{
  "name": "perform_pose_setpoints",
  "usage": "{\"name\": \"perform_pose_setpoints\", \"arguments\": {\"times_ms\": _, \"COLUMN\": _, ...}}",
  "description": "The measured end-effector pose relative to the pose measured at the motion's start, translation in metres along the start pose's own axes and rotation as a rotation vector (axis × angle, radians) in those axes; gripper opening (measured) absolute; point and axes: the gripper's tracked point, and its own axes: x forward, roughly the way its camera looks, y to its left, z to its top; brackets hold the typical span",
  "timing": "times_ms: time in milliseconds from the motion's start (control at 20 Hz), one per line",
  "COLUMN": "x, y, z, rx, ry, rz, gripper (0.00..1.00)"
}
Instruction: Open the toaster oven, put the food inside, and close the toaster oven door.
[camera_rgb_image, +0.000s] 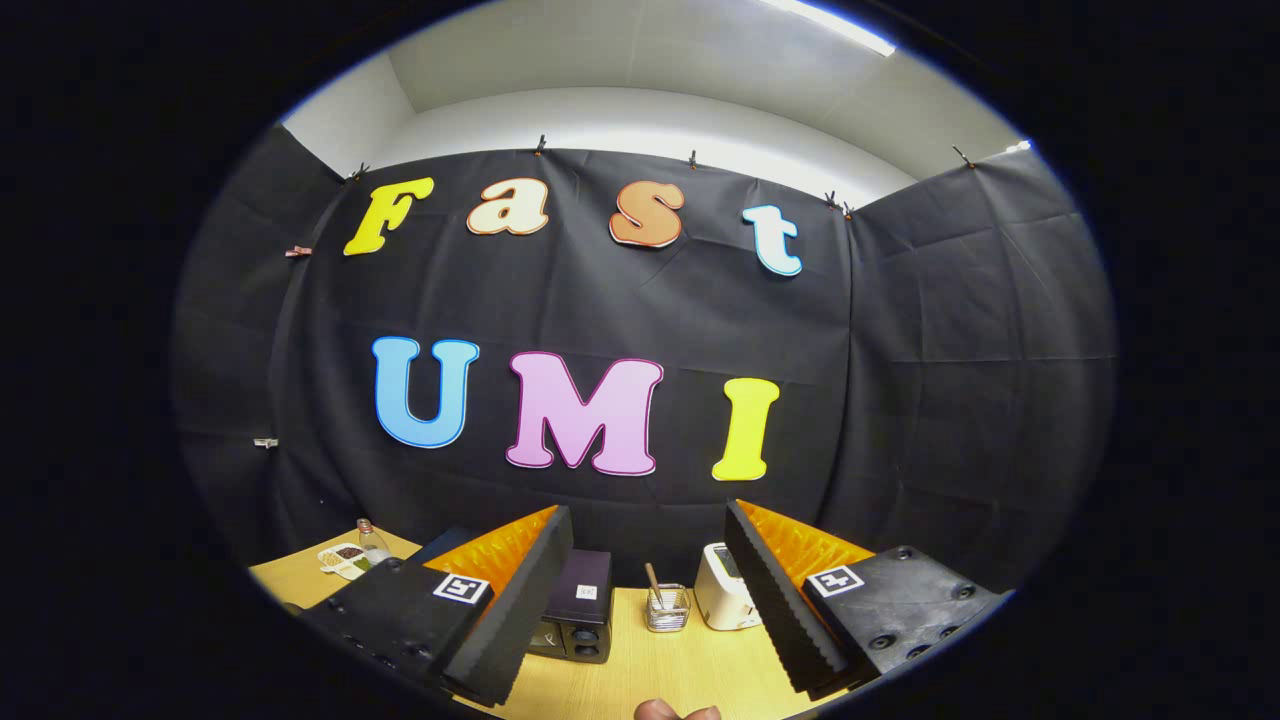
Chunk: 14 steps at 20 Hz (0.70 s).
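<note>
Over on the far left part of the wooden table (620, 665), partly tucked behind the left finger, sits the toaster oven (577, 610), a dark boxy thing with its knobs facing the near side. Can't really tell from here whether its door is open or shut, since the finger covers most of the front. The gripper (650, 600) is held up above the table with its fingers spread wide, nothing between them, not touching anything.

Right of the oven, pretty much in the gap between the fingers, there's a small clear holder (667, 607) with a stick or two poking out. Just right of that is a white toaster (722, 600), partly behind the right finger.

Way off to the far left there's a little divided dish (342, 560) with some bits in it and a small glass bottle (371, 541) right beside it.

At the very near edge of the table something brownish and rounded (675, 711) peeks in, too cut off to say what it is.
</note>
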Motion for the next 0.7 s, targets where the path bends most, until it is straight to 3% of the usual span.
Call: {"name": "perform_pose_setpoints", "arguments": {"times_ms": 700, "x": -0.0012, "y": -0.0073, "z": 0.0007, "rx": 0.003, "ry": -0.003, "rz": -0.01, "gripper": 0.99}}
